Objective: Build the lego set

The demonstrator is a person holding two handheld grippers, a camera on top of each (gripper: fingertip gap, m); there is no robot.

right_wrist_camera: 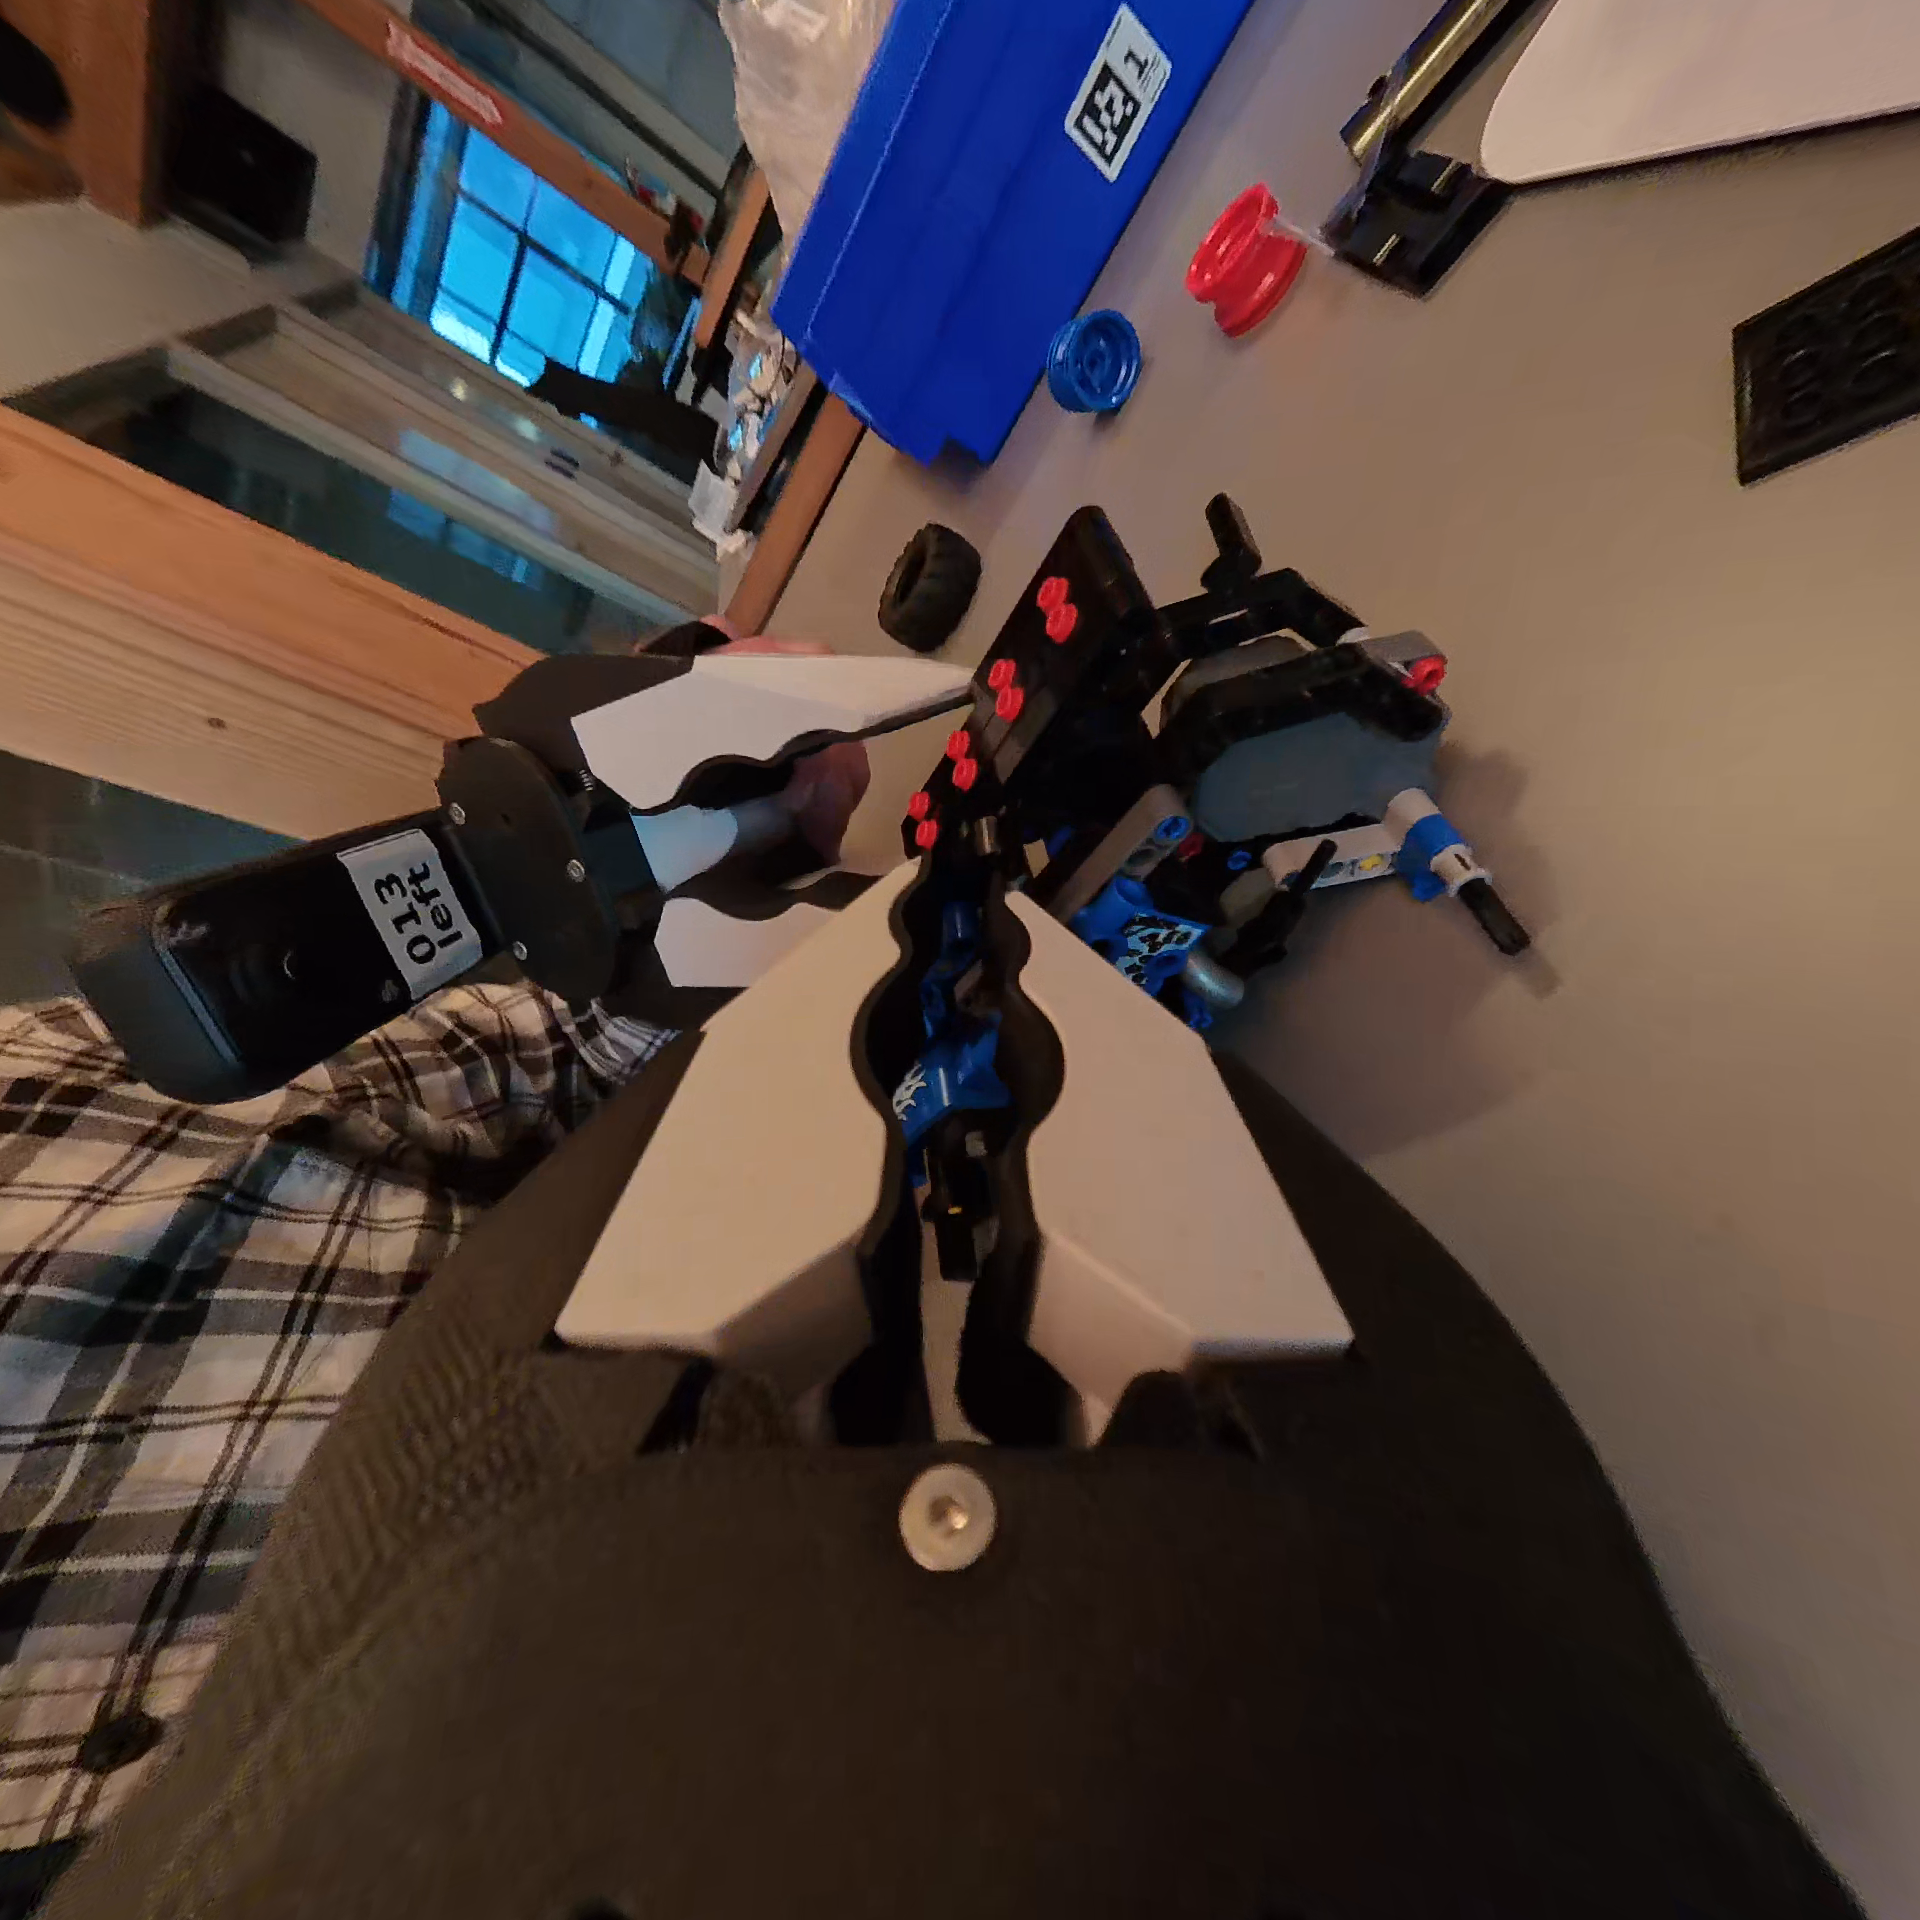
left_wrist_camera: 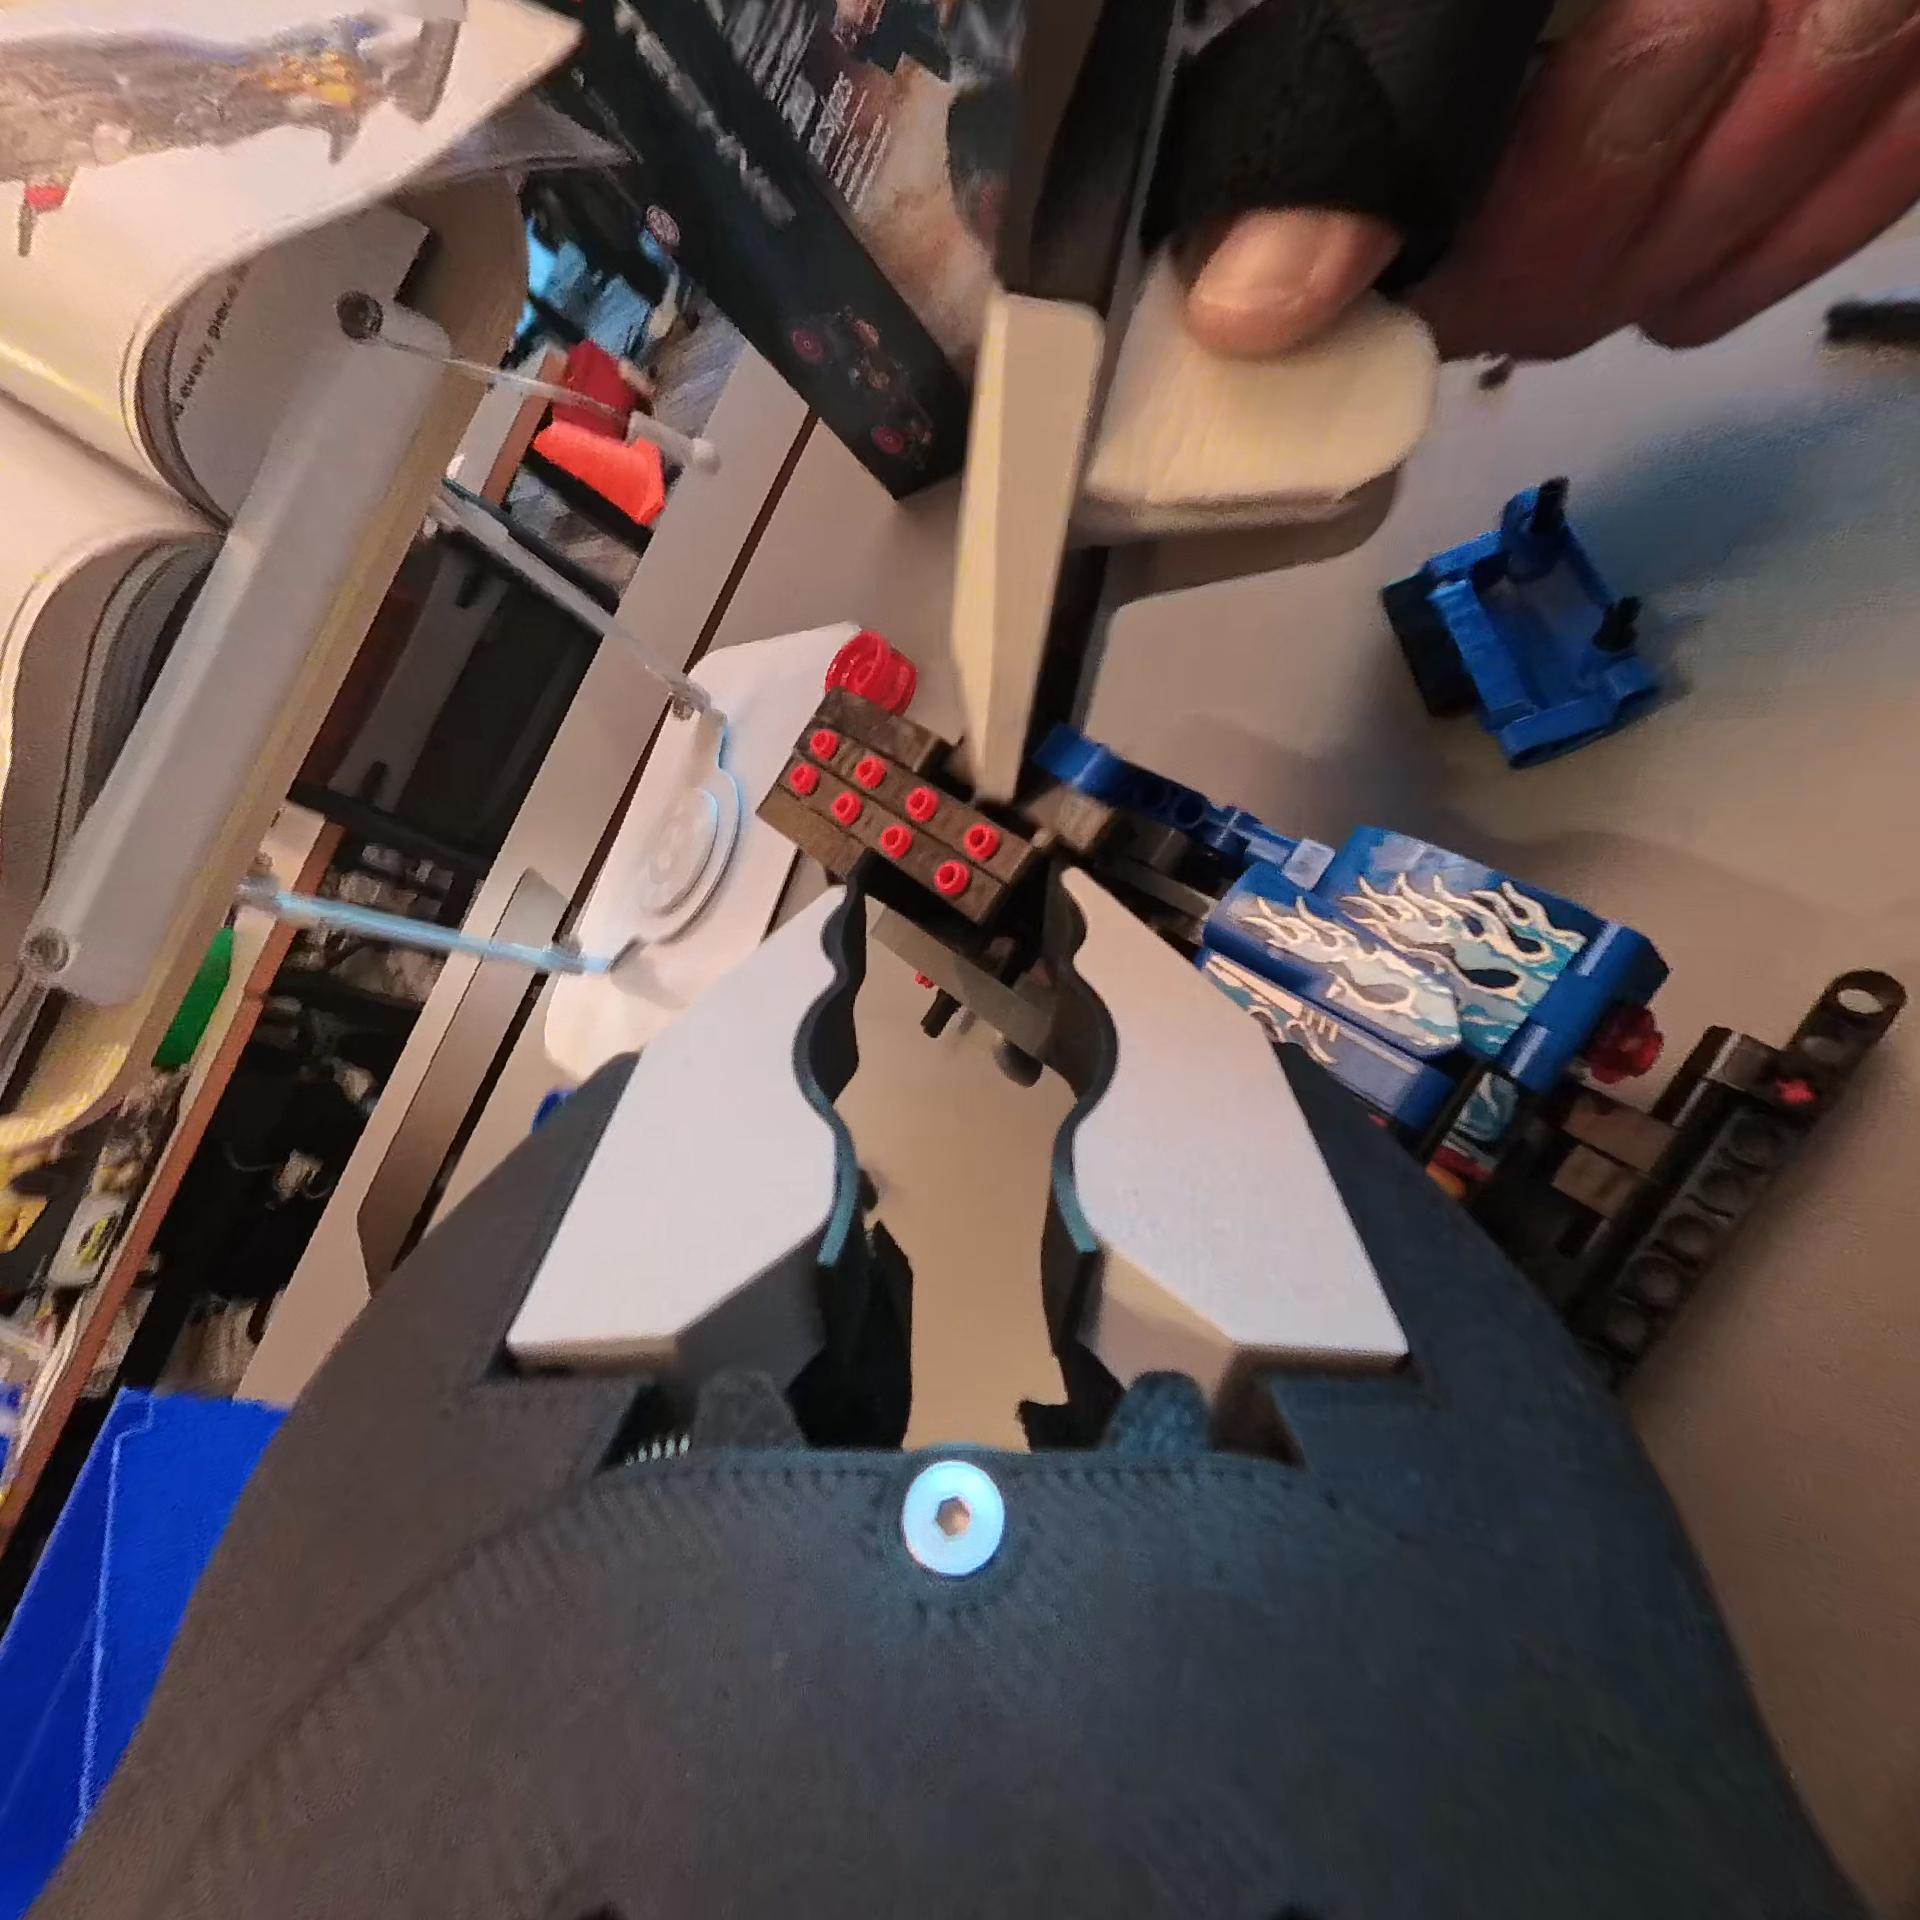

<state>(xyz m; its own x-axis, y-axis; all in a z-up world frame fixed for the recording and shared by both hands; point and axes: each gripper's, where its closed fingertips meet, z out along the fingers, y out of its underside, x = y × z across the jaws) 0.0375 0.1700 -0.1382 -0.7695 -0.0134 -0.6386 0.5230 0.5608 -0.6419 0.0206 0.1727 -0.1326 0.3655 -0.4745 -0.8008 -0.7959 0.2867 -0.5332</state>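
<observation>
The left gripper [left_wrist_camera: 951, 904] and right gripper [right_wrist_camera: 961, 883] each have jaws clamped on one half-built toy truck [right_wrist_camera: 1226, 748] lifted off the grey counter [right_wrist_camera: 1558, 1039]. Three loose wheels lie beyond: black [right_wrist_camera: 928, 587], blue [right_wrist_camera: 1093, 361], red [right_wrist_camera: 1245, 258]. Bare counter right.

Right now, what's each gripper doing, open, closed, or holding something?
Left gripper: shut on the black brick block with red studs.
Right gripper: shut on the blue-and-black vehicle model.

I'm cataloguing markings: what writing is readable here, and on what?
I don't quote writing; only its carriers:
White label on the left gripper: sharp print.
White sticker on the blue bin: code pattern, sharp.
Black box: blurred print.
Booklet: blurred print.
</observation>
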